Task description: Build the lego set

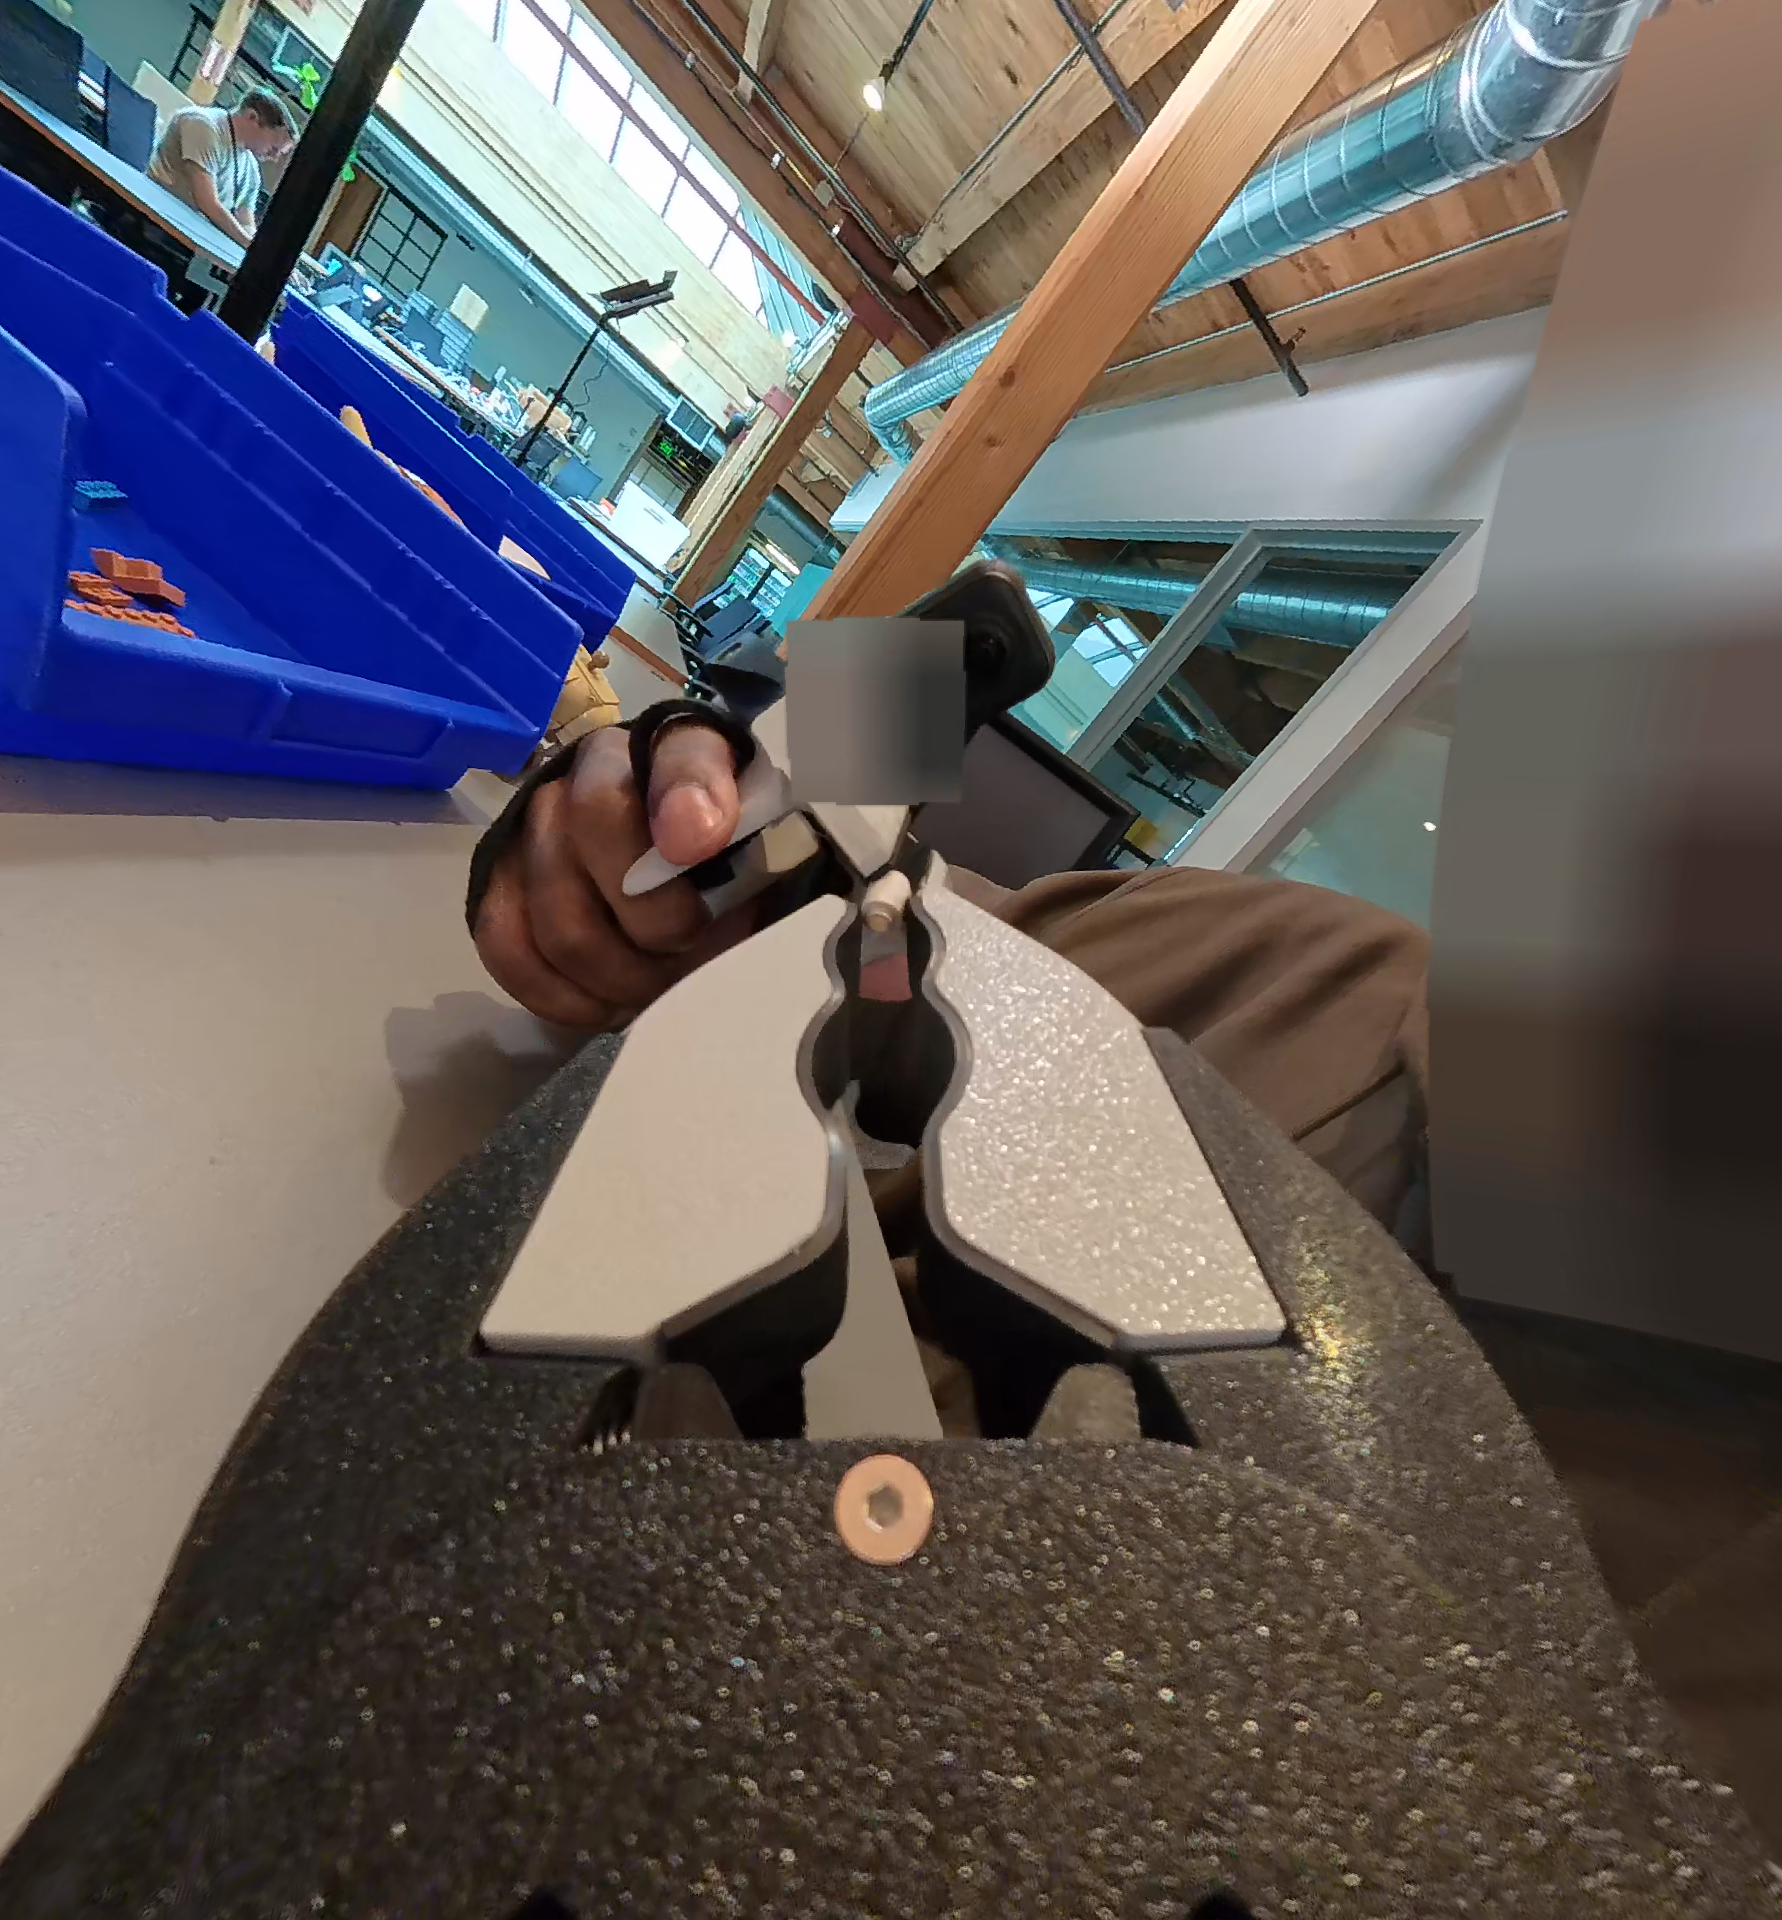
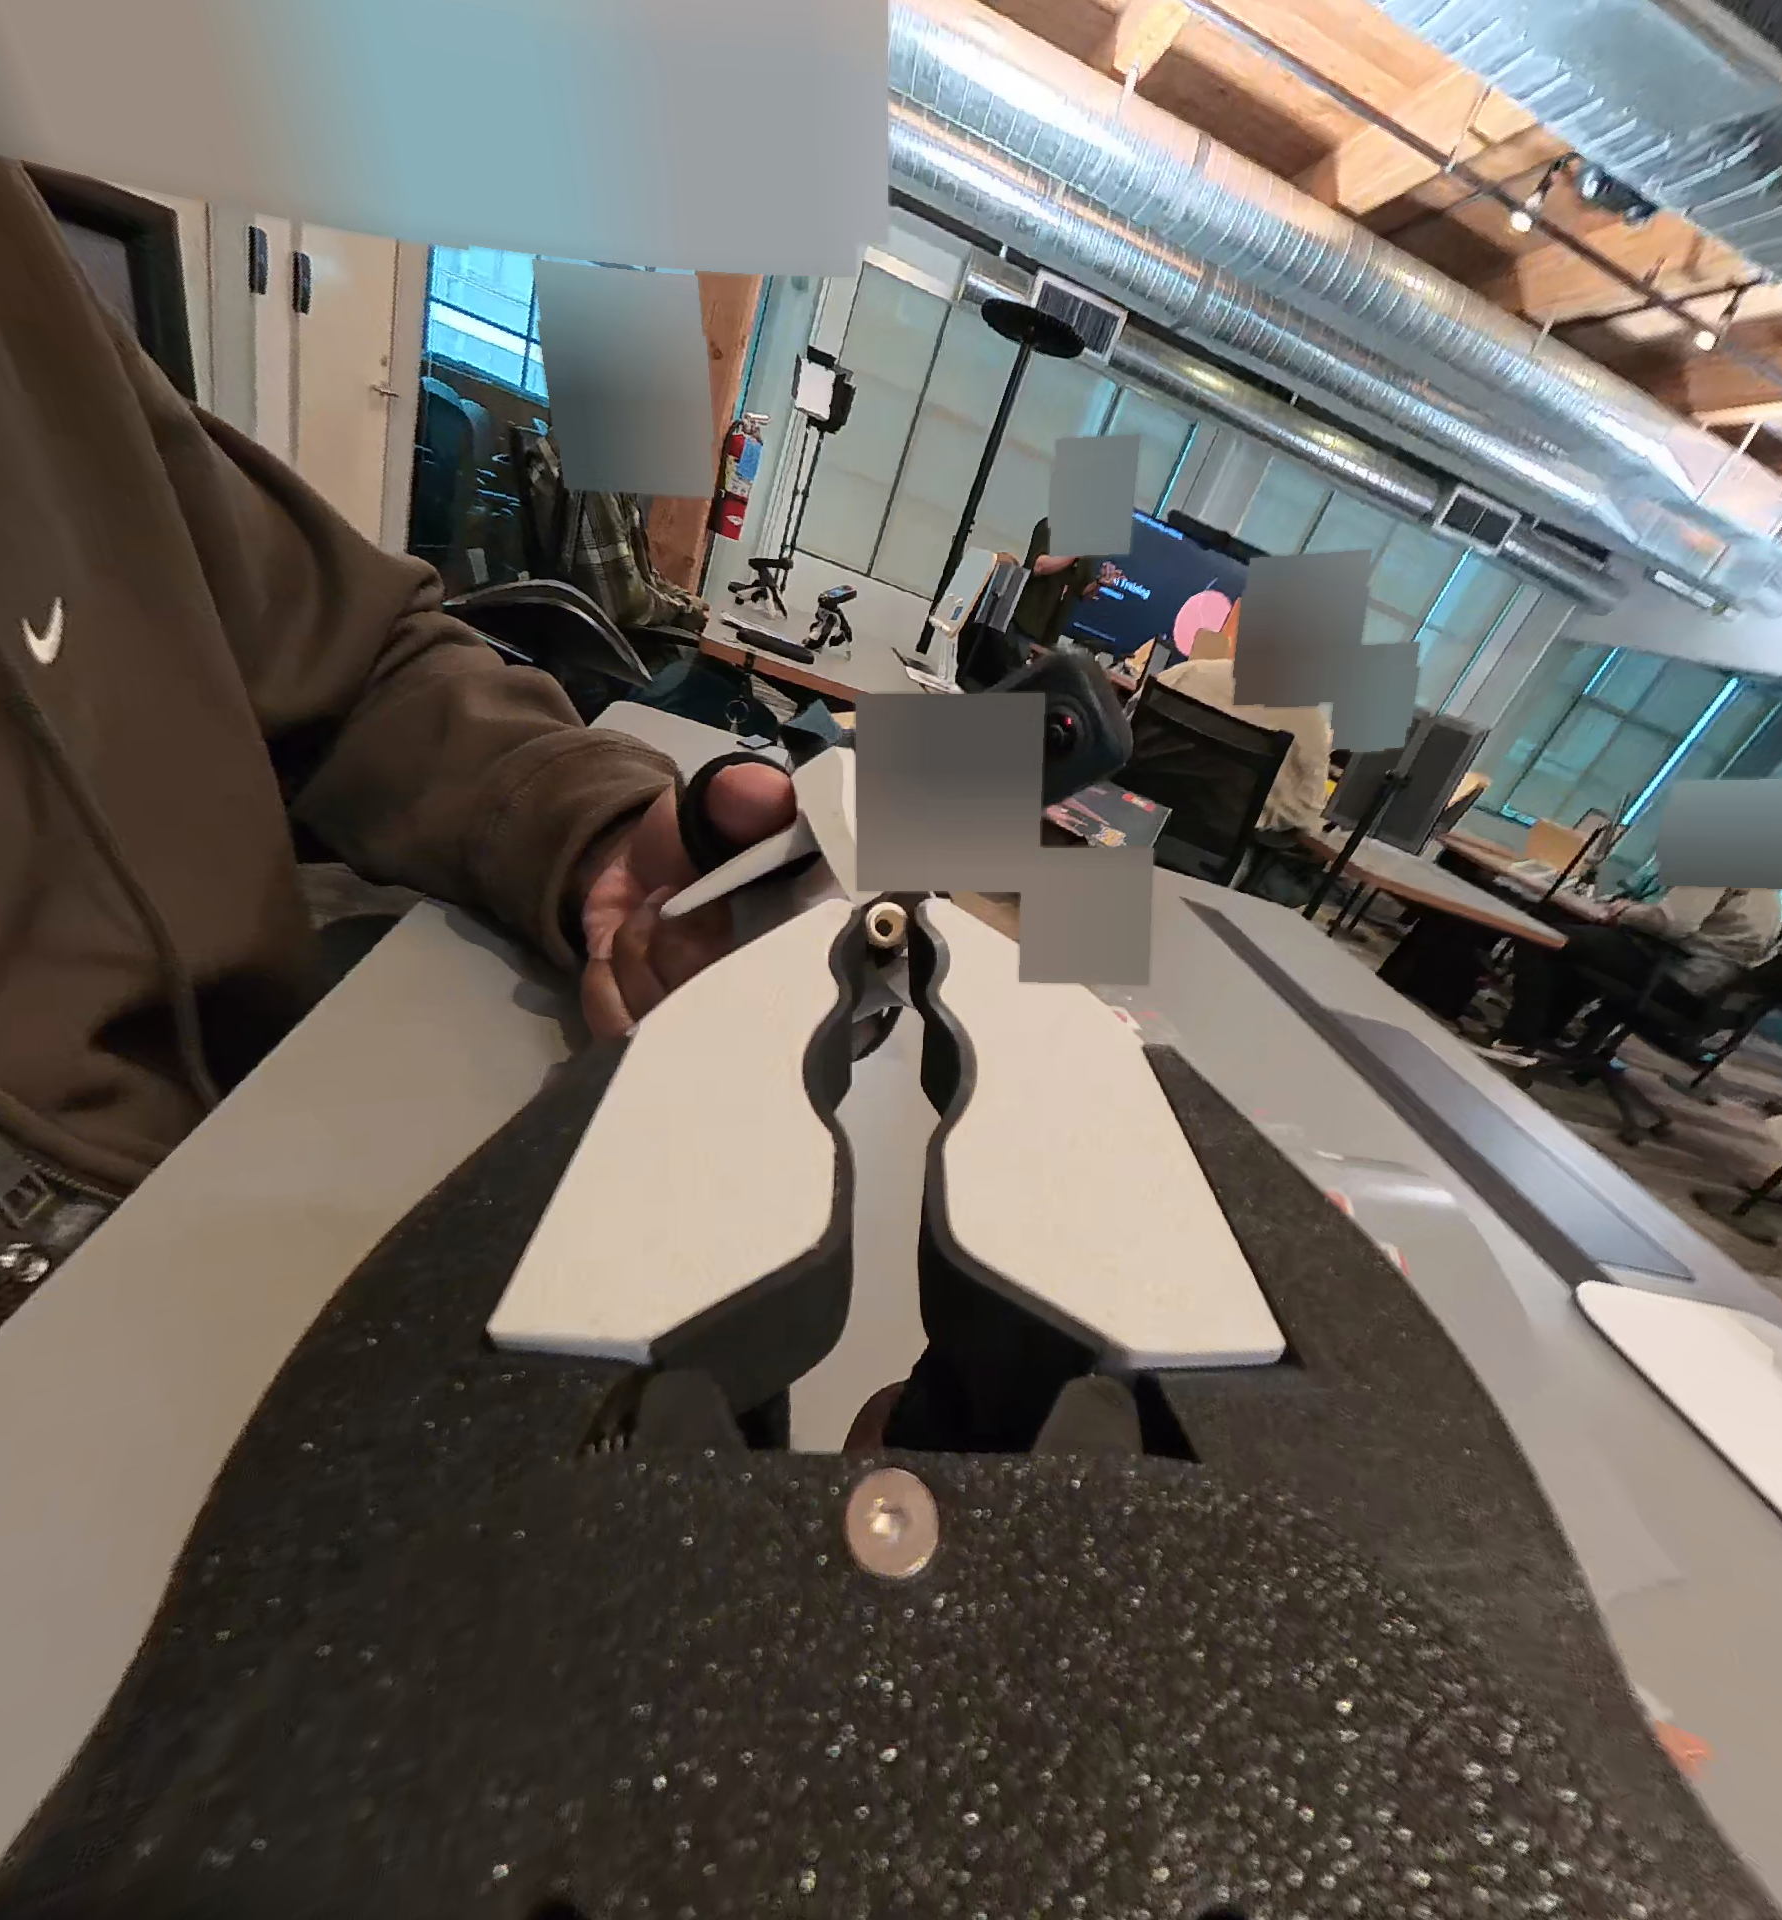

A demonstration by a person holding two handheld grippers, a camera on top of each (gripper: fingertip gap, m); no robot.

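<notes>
My left gripper [image 1: 885,909] and my right gripper [image 2: 885,923] point at each other, tips meeting above the grey table [image 1: 139,1091]. Both sets of jaws are nearly closed. A small white round lego piece [image 1: 883,902] sits between the left fingertips, with a pink bit [image 1: 882,982] just below it in the gap. A white round piece with a hole [image 2: 885,922] sits between the right fingertips. I cannot tell whether these are one piece or two joined. A hand [image 1: 596,883] holds the right gripper; another hand [image 2: 648,914] holds the left one.
Blue bins [image 1: 274,644] stand at the left on the table; one holds several brown bricks [image 1: 128,597] and a blue brick [image 1: 97,494]. A white mat [image 2: 1697,1403] lies at the right. The person's brown sleeve [image 1: 1230,987] is close behind the grippers. Left and right tips are no more than a few centimetres apart.
</notes>
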